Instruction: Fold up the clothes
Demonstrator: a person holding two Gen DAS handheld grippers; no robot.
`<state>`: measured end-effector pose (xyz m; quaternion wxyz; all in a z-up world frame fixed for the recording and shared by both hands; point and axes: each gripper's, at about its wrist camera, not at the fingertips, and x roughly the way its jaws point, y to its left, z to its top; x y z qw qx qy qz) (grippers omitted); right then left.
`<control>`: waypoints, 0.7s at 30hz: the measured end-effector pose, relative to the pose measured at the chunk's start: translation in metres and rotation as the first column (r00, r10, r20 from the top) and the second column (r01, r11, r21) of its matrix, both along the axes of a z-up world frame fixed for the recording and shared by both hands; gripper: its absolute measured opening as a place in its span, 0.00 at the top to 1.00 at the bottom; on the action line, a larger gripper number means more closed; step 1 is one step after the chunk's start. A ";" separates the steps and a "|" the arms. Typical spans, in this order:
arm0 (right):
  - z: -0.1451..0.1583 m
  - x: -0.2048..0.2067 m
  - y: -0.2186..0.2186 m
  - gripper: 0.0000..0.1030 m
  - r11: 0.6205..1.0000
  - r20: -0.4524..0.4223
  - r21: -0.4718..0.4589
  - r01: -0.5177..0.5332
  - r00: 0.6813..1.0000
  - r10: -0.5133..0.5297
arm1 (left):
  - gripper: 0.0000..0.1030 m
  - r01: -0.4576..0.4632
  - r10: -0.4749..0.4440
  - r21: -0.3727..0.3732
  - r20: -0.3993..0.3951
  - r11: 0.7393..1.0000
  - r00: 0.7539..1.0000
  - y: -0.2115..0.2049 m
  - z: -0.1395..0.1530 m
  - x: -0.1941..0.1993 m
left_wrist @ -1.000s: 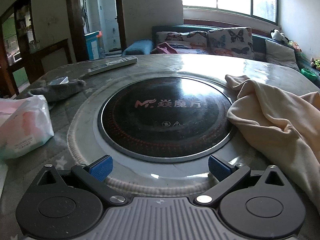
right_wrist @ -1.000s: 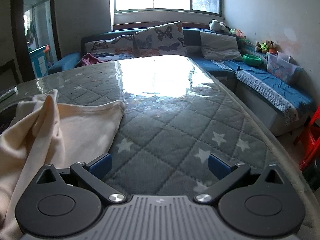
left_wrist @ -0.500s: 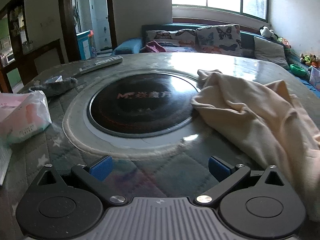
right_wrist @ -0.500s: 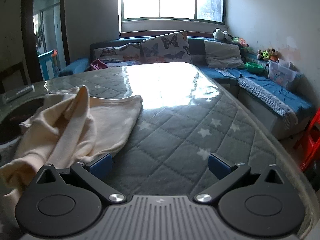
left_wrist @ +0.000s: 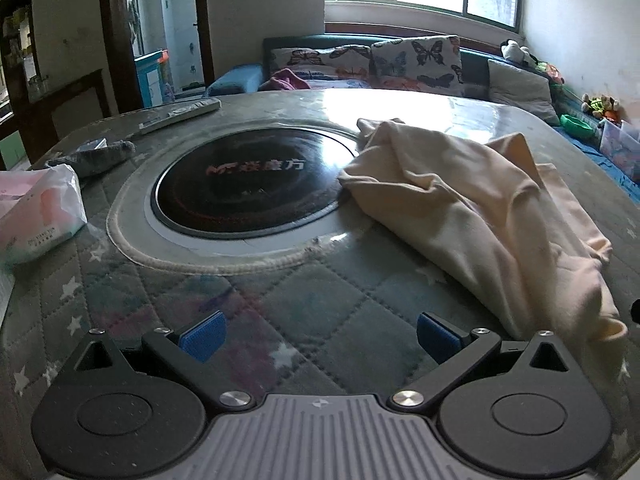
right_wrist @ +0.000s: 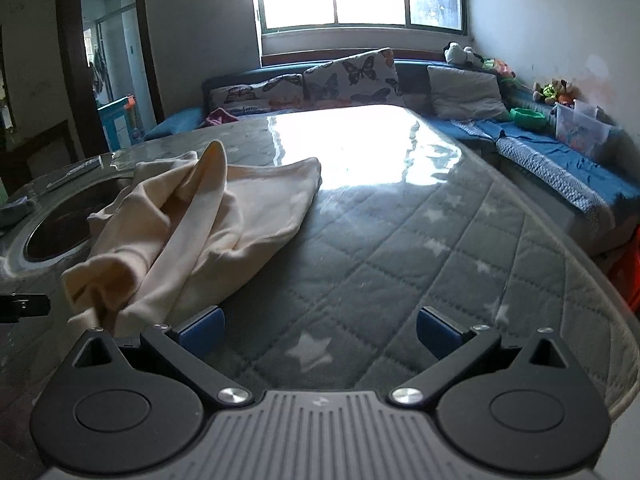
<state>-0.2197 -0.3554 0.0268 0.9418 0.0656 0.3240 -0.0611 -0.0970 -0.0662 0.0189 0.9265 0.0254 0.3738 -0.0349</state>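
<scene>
Both grippers have drawn back toward the near edge of the table (left_wrist: 304,292) since 1 second ago. Back then the left gripper (left_wrist: 318,338) hung right over the round black cooktop (left_wrist: 248,184) set into the tabletop; now a wide band of the quilted star-print cover lies between its blue fingertips (left_wrist: 202,336) and the cooktop's ring. Its jaws stand wide apart with nothing between them.

The cream garment (left_wrist: 472,216) lies rumpled on the table, to the right of the cooktop, its far corner just lapping the cooktop's rim. More of it shows now than before: the whole heap down to its near end, which sits just beside the left gripper's right finger.

In the right view the right gripper (right_wrist: 318,336) is likewise spread open and empty above the cover. The garment (right_wrist: 200,232), which 1 second ago filled only the left edge, now shows as a full heap at the left, its near end close by the gripper's left fingertip (right_wrist: 202,332).

A white tissue pack (left_wrist: 38,212) and a remote (left_wrist: 180,114) stay at the left and far side.
</scene>
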 end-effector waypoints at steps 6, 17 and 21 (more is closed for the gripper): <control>0.001 -0.008 0.007 0.00 1.000 -0.004 0.003 -0.024 1.000 0.024 | 0.00 0.029 -0.029 -0.001 0.001 1.000 1.000 -0.008 0.003 -0.009; 0.006 -0.017 0.025 0.00 0.995 -0.007 -0.039 -0.095 0.995 0.095 | 0.00 0.088 -0.089 0.008 0.015 0.996 0.996 -0.023 0.008 -0.022; 0.006 -0.020 0.029 0.00 0.993 -0.010 -0.044 -0.113 0.994 0.112 | 0.00 0.104 -0.104 0.010 0.021 0.995 0.994 -0.027 0.009 -0.024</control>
